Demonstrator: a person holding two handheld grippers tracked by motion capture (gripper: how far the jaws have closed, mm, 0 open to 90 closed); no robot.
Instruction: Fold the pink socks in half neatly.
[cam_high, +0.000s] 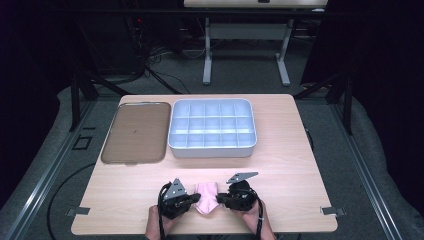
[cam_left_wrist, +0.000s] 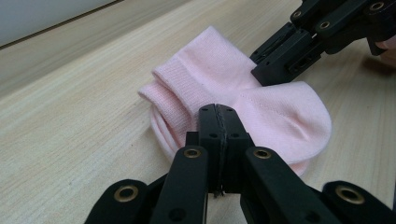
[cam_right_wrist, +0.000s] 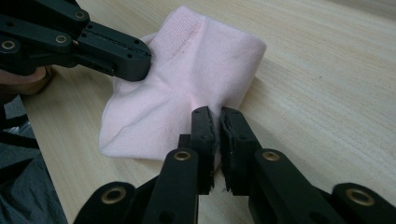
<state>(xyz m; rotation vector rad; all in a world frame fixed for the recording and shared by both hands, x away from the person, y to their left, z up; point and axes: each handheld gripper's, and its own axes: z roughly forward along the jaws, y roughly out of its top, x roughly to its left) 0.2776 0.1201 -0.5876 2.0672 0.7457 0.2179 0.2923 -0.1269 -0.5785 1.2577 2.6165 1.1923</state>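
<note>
High view: a pale wooden counter (cam_high: 280, 150) carries everything; the person's two hands come in at its near edge, one tool in each.
Sock: a pink sock (cam_high: 205, 197) lies folded on the counter near the front edge, between the two tools and touched by both.
Left tool: the left tool (cam_high: 192, 199) comes at the sock from its left side; in the left gripper view its jaws stand pressed together with the sock's edge (cam_left_wrist: 243, 107) pinched at their tips.
Right tool: the right tool (cam_high: 218, 200) comes at the sock from its right side; in the right gripper view its jaws are nipped on a fold of the sock (cam_right_wrist: 187, 74), the cloth puckered where it enters, with a thin slit left between the jaws.
Sock shape: ribbed cuff turned toward the far side, rounded toe end toward the right tool in the left gripper view.
Organizer: a white compartment tray (cam_high: 213, 147) sits at the middle of the counter, well apart from the sock, beyond it.
Lid: a brown translucent tray (cam_high: 136, 132) lies flat just beside the organizer, on its left.
</note>
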